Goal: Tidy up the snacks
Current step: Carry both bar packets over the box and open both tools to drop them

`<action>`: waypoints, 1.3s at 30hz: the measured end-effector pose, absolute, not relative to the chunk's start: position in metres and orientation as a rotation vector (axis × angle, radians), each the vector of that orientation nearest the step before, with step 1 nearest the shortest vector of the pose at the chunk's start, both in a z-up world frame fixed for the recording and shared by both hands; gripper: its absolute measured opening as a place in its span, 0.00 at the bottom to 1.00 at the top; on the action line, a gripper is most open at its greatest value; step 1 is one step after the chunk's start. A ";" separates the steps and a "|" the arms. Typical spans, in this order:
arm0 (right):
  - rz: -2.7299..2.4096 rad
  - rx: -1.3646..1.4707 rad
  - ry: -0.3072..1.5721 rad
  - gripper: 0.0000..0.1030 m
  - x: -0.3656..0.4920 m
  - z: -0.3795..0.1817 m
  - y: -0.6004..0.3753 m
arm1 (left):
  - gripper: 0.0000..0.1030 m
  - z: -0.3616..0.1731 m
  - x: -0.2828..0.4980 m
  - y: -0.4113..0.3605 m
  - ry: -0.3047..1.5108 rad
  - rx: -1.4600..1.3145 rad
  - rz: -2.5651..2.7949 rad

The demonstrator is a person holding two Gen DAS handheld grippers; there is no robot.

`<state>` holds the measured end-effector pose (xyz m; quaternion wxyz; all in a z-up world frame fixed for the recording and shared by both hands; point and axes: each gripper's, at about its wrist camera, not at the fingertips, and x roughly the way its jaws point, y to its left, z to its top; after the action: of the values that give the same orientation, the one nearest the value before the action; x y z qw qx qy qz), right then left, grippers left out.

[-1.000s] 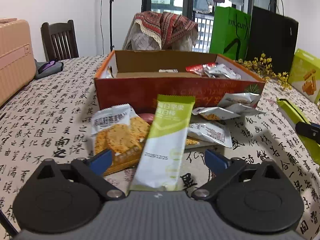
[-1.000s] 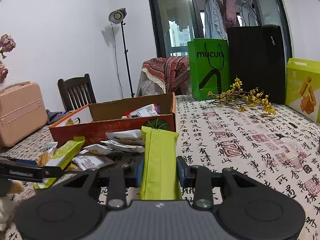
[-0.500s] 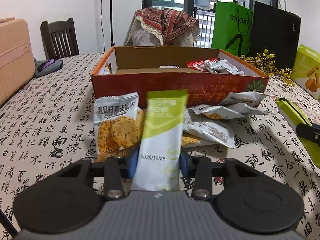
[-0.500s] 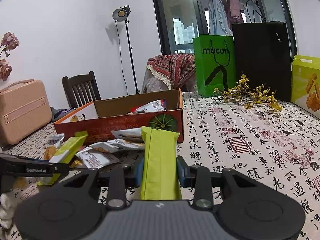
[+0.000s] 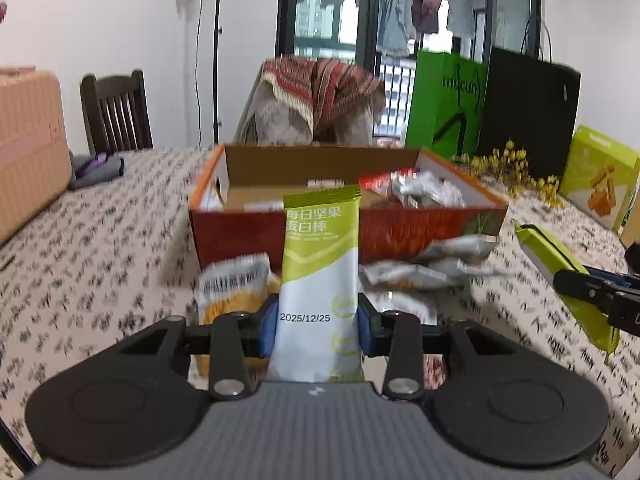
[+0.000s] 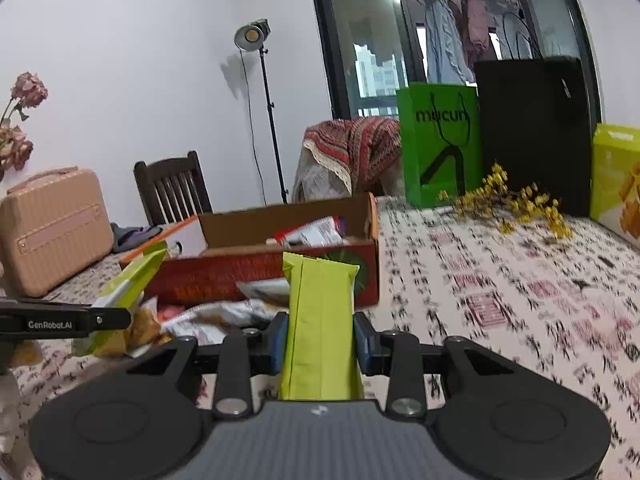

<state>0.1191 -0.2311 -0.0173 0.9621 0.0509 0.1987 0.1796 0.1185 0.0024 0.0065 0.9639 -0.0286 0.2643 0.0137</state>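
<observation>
1. The left gripper [image 5: 319, 322] pinched a green and white snack bar [image 5: 320, 280]; the bar stood up between its two fingers, with its top poking out past the tips.
2. The right gripper [image 6: 320, 340] pinched another green bar [image 6: 320, 320]; this one showed its plain back, and it too stuck out past the fingers.
3. A red box [image 5: 400, 232] sat straight ahead of the left fingers; it already had some snacks inside.
4. More snack bags [image 5: 424, 272] lay on the table just past the fingertips, between them and the box.
5. I think the step in hand was lifting the picked bars off the table; they were not yet over the box.
6. The next move likely called for carrying each bar forward over the box wall, then letting go; the bars are thin and bendy, so the pinch should stay firm.
</observation>
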 end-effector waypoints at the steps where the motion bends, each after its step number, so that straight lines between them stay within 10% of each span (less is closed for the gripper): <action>1: 0.365 0.100 0.394 0.32 0.121 -0.013 -0.230 | 0.38 0.011 0.119 0.003 0.524 -0.055 0.028; 37: 0.353 0.043 0.470 0.33 0.319 0.016 -0.123 | 0.40 0.032 0.286 0.022 0.480 -0.117 0.135; 39: 0.346 0.044 0.496 0.35 0.325 0.012 -0.124 | 0.67 0.029 0.286 0.025 0.478 -0.122 0.144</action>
<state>0.3254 -0.1242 0.0116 0.9544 0.0217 0.2443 0.1704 0.2857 0.0249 0.0292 0.9672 -0.0602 0.2364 0.0711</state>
